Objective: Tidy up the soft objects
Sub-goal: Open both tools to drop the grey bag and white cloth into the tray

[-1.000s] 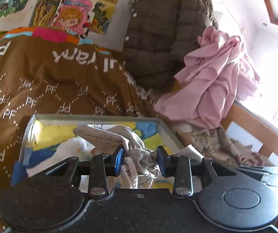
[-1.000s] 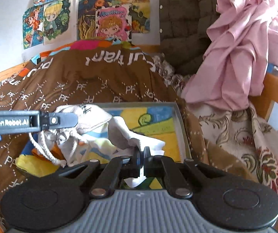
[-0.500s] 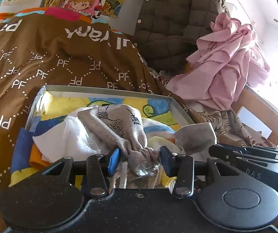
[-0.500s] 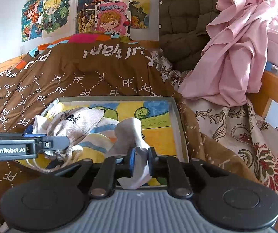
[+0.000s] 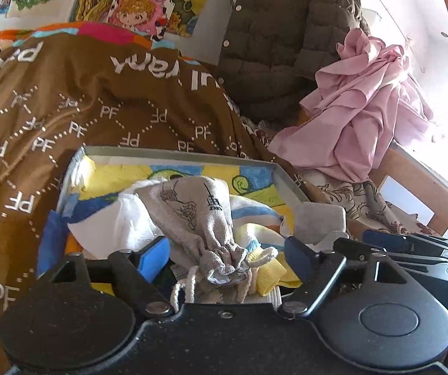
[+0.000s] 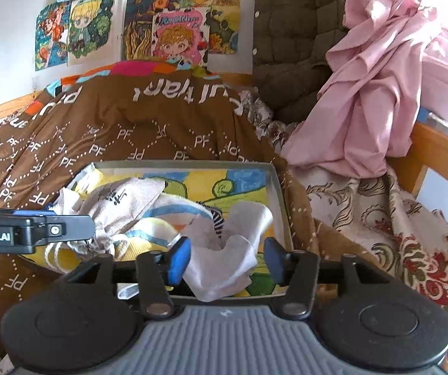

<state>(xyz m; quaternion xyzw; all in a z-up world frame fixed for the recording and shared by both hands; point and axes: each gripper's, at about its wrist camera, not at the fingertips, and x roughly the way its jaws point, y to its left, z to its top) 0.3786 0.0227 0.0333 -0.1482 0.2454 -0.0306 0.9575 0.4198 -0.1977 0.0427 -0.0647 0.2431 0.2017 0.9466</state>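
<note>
A grey drawstring pouch [image 5: 192,215] lies in the grey-rimmed tray [image 5: 174,153] on a pile of white and striped cloths. My left gripper [image 5: 227,254] is open, its blue pads standing apart on either side of the pouch's gathered neck. In the right wrist view a white sock [image 6: 227,250] lies crumpled at the tray's [image 6: 278,206] near right corner. My right gripper [image 6: 225,257] is open around it, fingers clear of the fabric. The pouch [image 6: 124,200] and the left gripper's finger [image 6: 52,229] show at the left there.
The tray rests on a brown blanket [image 5: 83,112] printed with PF letters. A pink garment [image 6: 374,93] and a dark quilted jacket [image 6: 292,31] hang at the back right. A wooden bed rail [image 6: 436,150] runs along the right. Cartoon posters [image 6: 149,28] cover the wall.
Both grippers came down over the tray and opened. The left one let go of the pouch and the right one let go of the white sock; both now lie in the tray.
</note>
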